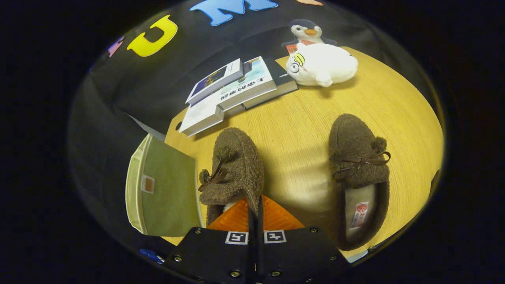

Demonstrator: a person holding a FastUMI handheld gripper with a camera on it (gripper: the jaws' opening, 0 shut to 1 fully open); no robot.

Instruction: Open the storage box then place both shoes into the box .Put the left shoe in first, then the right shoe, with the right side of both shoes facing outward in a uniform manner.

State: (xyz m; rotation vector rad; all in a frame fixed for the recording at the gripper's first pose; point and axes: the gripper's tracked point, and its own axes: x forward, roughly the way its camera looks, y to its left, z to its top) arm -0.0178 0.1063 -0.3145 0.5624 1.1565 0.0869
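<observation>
While pinched by its heel rim in the closed gripper (254, 205), a fuzzy brown left shoe (232, 165) with bow.

A round wooden table (315, 118) fills the centre and right of the picture. Toward the upper middle, a loose stack of books (232, 88) lies at its far edge. Upper right, a white plush toy (321, 65) rests beside them, a penguin plush (305, 31) standing just behind it.
</observation>
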